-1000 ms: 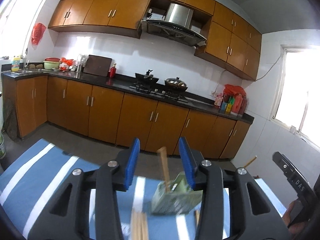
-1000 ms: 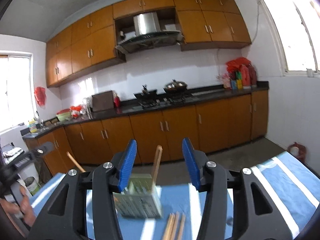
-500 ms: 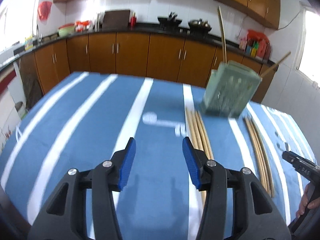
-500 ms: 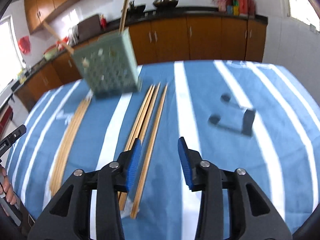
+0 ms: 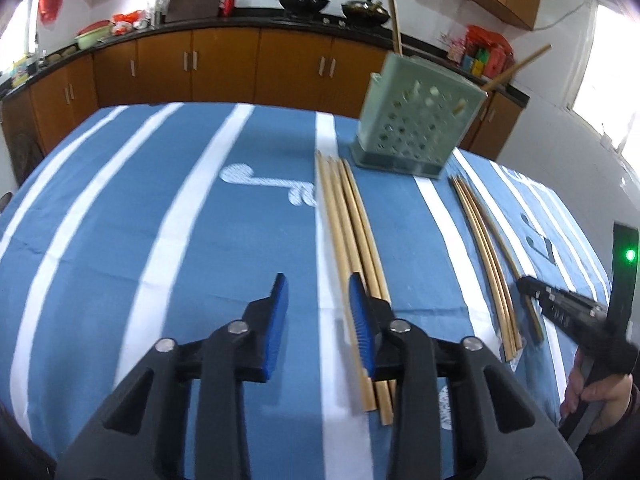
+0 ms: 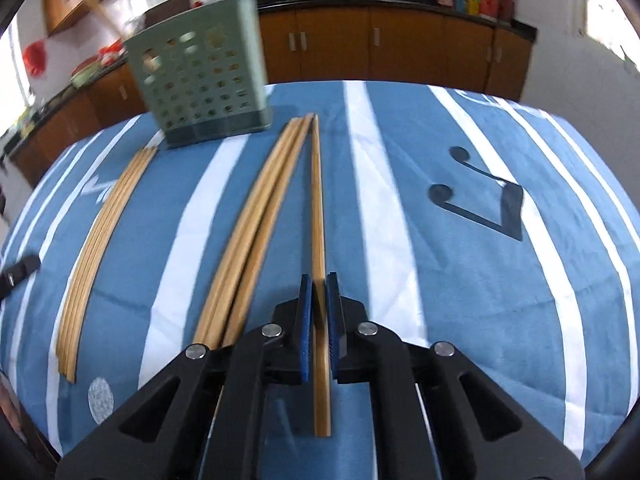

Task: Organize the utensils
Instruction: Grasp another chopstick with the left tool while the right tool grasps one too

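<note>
On the striped counter (image 6: 460, 280), near a green basket (image 6: 200, 76): right gripper (image 6: 319, 292) clamped on one chopstick (image 6: 317, 200).
Left gripper (image 5: 318, 296) spread wide beside a chopstick bundle (image 5: 348, 232).

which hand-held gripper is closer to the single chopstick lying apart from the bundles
Right. The right hand-held gripper is closed around the single wooden chopstick. The left hand-held gripper sits open over the other bundle of wooden chopsticks.
</note>
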The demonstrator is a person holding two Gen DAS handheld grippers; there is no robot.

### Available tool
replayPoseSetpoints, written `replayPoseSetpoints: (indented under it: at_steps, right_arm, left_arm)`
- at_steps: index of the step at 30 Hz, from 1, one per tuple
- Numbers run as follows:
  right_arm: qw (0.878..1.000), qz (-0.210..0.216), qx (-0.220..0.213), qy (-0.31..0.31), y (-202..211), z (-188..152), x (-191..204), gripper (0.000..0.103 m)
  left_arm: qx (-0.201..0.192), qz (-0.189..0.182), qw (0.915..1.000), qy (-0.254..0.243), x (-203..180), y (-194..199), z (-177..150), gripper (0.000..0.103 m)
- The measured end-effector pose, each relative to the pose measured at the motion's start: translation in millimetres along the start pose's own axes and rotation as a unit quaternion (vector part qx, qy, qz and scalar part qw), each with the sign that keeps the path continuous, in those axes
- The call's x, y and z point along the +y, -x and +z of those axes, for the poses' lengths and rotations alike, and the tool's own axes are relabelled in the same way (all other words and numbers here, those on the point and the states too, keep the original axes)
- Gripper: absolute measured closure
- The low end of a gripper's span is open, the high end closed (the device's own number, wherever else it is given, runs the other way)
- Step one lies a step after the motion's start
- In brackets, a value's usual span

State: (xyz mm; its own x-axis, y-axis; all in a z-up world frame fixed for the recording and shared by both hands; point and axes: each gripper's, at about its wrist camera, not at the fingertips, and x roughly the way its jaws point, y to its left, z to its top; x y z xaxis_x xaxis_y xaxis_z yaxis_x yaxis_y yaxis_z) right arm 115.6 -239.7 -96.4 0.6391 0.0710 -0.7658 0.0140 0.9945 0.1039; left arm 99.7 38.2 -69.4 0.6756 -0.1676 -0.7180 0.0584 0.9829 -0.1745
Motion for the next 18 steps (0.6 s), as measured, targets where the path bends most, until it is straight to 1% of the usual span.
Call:
replayPoseSetpoints:
  at_steps: [2, 6, 12, 15, 18]
  right_arm:
    - [1.0, 0.0, 0.001, -0.009, -1, 1, -6, 0.095]
    - [1.0, -0.003, -0.004, 0.0, 1, -1, -5, 0.095]
    - [1.0, 0.001, -0.004, -0.001, 0, -1, -6, 0.095]
    - [1.0, 0.0, -0.003, 0.001, 0, 0, -5, 0.095]
    - [1.0, 0.006, 0.0, 0.002, 1, -1, -6, 0.095]
  left_arm:
    - [0.012, -0.008, 0.9999, -0.004, -5, -6, -2, 0.08]
    - [0.028, -0.013, 0.9994, -0.017, -14, -16, -5, 0.085]
    - [0.051, -0.004, 0.9982, -0.029, -22, -32, -10, 0.09]
    - [0.051, 0.008, 0.9981, -0.033, -23, -35, -10, 0.093]
    - [0.05, 0.012, 0.9982, -0.029, -22, -37, -8, 0.094]
